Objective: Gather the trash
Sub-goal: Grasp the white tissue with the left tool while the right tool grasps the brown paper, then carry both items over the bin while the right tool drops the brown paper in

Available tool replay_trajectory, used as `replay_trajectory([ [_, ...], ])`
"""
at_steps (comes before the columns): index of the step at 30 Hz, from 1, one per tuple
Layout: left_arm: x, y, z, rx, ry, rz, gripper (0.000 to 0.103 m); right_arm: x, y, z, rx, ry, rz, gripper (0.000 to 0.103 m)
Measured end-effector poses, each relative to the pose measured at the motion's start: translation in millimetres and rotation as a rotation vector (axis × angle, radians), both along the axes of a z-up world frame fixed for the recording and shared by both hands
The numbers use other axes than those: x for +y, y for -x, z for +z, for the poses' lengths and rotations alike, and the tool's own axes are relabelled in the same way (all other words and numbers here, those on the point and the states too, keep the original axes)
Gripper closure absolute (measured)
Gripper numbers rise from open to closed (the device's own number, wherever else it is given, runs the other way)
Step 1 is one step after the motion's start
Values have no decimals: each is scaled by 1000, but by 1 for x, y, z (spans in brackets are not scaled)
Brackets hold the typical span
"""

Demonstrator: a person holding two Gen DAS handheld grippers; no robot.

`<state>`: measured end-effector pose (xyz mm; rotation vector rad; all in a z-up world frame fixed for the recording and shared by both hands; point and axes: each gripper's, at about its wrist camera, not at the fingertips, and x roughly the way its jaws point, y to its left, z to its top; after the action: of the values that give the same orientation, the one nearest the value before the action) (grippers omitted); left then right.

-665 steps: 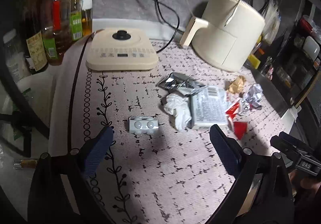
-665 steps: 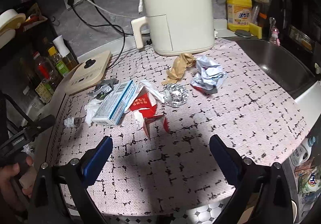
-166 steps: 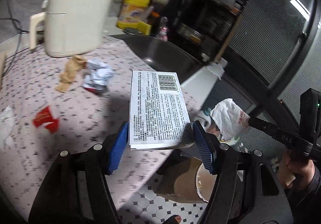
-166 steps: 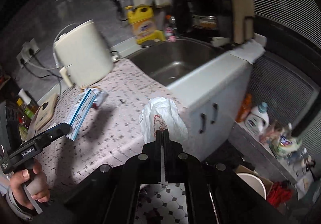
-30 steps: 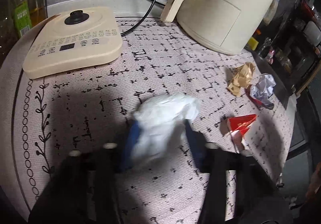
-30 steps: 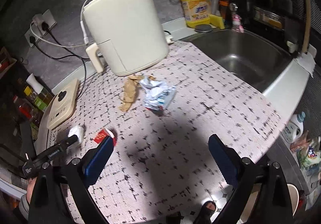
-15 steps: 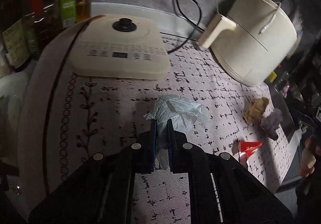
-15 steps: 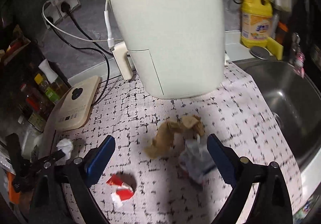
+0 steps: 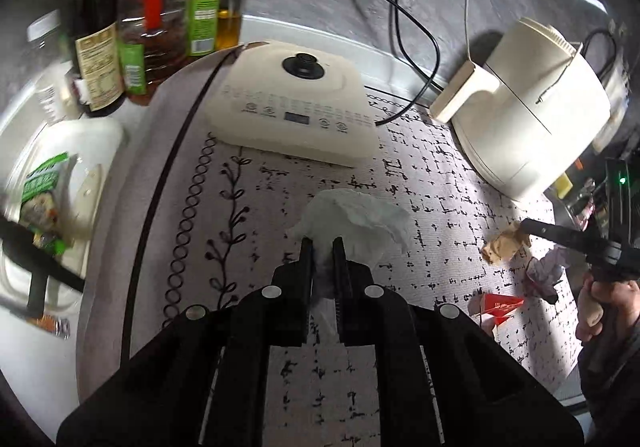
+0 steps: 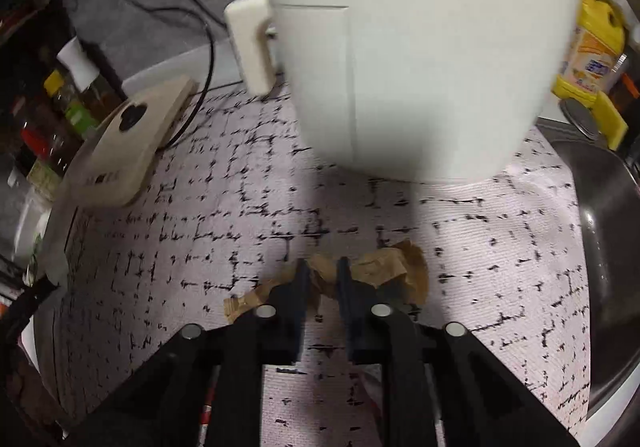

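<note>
**Two hands loaded, one scrap crosswise**

The left gripper (image 9: 320, 247) is clamped on the white tissue (image 9: 356, 223) above the desk (image 9: 440, 183). The right gripper (image 10: 322, 273) is closing its fingers around the brown paper (image 10: 376, 267), which lies left-to-right across them.

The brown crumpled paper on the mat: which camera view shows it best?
The right wrist view: the brown crumpled paper lies close, just ahead of the right gripper, whose jaws are closing on it. In the left wrist view it is only a small, distant scrap near the right edge.
</note>
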<state>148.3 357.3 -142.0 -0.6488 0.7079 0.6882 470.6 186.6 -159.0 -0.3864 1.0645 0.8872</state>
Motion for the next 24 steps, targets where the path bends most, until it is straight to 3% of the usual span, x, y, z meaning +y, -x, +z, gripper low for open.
replay_trajectory([
  [1, -1, 3, 0, 1, 1, 4, 93, 3, 5, 2, -10, -16, 18, 99],
  [12, -10, 5, 8, -36, -8, -46, 93, -3, 45, 46, 6, -193, 112, 99],
  [24, -22, -20, 19, -91, -21, -220, 93, -59, 79, 83, -41, -286, 9, 99],
])
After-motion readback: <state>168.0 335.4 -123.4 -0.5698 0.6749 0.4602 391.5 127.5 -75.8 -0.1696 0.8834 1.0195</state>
